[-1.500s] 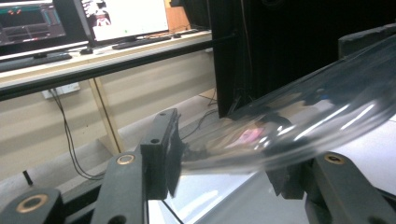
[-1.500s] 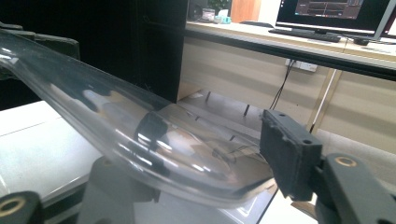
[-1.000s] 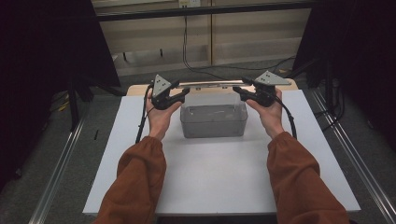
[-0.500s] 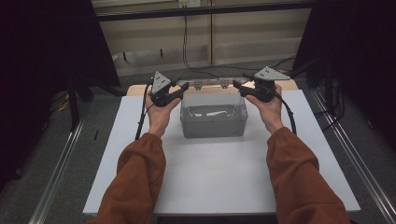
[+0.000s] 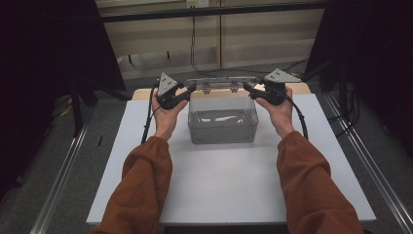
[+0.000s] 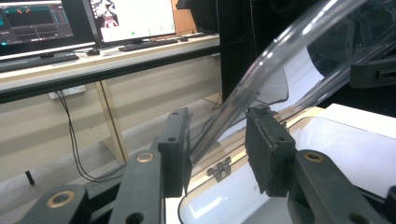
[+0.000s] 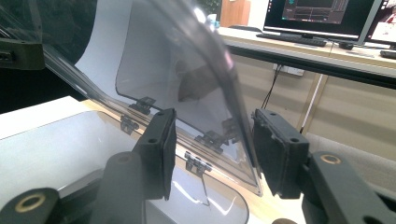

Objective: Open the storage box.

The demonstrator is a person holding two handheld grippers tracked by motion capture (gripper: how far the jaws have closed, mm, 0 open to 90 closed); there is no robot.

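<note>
Fingers of our left gripper (image 6: 217, 154) have just been closing with the clear lid's (image 5: 221, 83) edge between them; pads look slightly apart from it, so not clamped. Our right gripper (image 7: 212, 151) has also just been closing a little, lid edge between its jaws, near the right pad (image 7: 275, 149), contact unclear. We see the lid hinged at the back of the clear box (image 5: 223, 119), tilted up, long axis left to right, free edge raised. Box sits mid-back on the white table (image 5: 234, 190), between both hands.
</note>
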